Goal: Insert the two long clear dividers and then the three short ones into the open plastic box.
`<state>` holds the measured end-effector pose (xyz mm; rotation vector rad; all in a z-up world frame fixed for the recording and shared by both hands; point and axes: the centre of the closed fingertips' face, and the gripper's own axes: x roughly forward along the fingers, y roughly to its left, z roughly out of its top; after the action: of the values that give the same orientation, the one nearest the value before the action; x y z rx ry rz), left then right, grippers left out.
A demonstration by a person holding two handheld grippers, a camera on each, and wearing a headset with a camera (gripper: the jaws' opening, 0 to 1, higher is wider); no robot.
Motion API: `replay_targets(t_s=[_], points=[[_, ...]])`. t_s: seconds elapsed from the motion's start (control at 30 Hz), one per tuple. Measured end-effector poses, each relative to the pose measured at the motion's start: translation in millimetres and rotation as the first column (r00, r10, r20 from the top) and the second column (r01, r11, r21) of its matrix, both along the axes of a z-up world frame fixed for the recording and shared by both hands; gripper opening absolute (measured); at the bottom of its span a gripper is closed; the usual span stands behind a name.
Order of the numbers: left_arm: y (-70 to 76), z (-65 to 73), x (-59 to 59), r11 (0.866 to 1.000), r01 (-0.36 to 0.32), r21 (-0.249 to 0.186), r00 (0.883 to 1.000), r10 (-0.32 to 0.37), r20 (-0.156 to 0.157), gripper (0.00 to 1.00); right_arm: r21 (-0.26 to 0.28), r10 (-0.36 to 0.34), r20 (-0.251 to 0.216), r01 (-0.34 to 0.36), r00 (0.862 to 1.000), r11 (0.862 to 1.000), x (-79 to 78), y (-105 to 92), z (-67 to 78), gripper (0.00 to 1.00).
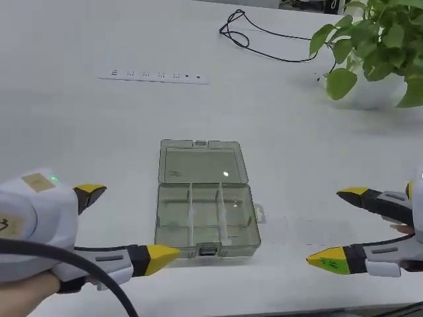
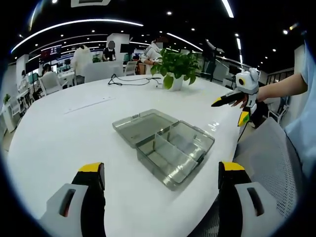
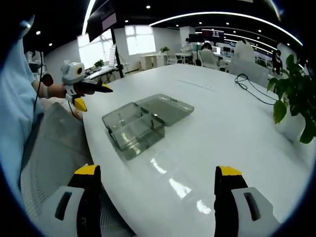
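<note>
A smoky clear plastic box (image 1: 203, 216) lies open on the white table, its lid (image 1: 202, 163) folded flat behind it. Two long clear dividers (image 1: 191, 214) stand inside, running front to back. The same box (image 2: 174, 149) appears in the left gripper view and the box (image 3: 134, 127) in the right gripper view. My left gripper (image 1: 125, 224) hangs open at the box's left, near the table's front edge, with nothing between its yellow-tipped fingers. At the box's right my right gripper (image 1: 340, 224) is open and holds nothing. A flat clear piece (image 1: 259, 212) lies by the box's right wall.
A white power strip (image 1: 153, 76) lies at the far left of the table. A black cable (image 1: 264, 41) loops at the back. A potted green plant (image 1: 373, 56) stands at the back right. The table's front edge runs just below both grippers.
</note>
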<state>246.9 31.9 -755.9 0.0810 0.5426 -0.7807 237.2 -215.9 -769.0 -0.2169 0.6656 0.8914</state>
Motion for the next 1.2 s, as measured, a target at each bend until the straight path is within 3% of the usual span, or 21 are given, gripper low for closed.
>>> replay_targets(t_s=[0.17, 0.3, 0.53, 0.9, 1.0, 1.03, 1.1, 1.2], points=[[-2.0, -0.1, -3.3, 1.0, 0.006, -0.001, 1.0, -0.006, -0.003, 0.98, -0.062, 0.046, -0.003, -0.046, 0.999, 0.997, -1.6, -9.0, -6.0, 0.96], [-2.5, -0.4, -5.3, 1.0, 0.005, -0.001, 1.0, -0.005, -0.005, 0.98, -0.125, 0.104, -0.011, -0.104, 0.995, 0.987, -2.8, -11.9, -12.0, 0.95], [-3.2, 0.8, -9.3, 1.0, 0.015, -0.001, 1.0, -0.015, -0.008, 0.98, -0.153, 0.157, -0.022, -0.159, 0.987, 0.975, 1.9, -5.0, -16.5, 0.94], [2.2, 4.0, -7.0, 1.0, 0.008, -0.003, 1.0, -0.008, -0.001, 0.96, -0.22, 0.264, -0.031, -0.265, 0.964, 0.939, 16.6, 9.3, -23.2, 0.85], [1.5, 4.8, -6.8, 1.0, 0.006, -0.005, 1.0, -0.006, 0.0, 0.96, -0.22, 0.285, -0.035, -0.285, 0.958, 0.933, 18.9, 16.3, -24.8, 0.88], [1.2, 5.0, -6.9, 1.0, 0.006, -0.005, 1.0, -0.006, 0.001, 0.96, -0.223, 0.305, -0.033, -0.304, 0.952, 0.926, 18.5, 18.7, -25.4, 0.89], [0.2, 4.6, -7.1, 1.0, 0.008, -0.002, 1.0, -0.008, 0.001, 0.96, -0.28, 0.335, -0.039, -0.332, 0.941, 0.901, 20.6, 17.1, -30.0, 0.84], [-1.7, 5.6, -6.8, 1.0, 0.009, -0.006, 1.0, -0.009, 0.004, 0.96, -0.275, 0.355, -0.058, -0.357, 0.933, 0.893, 20.6, 24.9, -35.3, 0.83]])
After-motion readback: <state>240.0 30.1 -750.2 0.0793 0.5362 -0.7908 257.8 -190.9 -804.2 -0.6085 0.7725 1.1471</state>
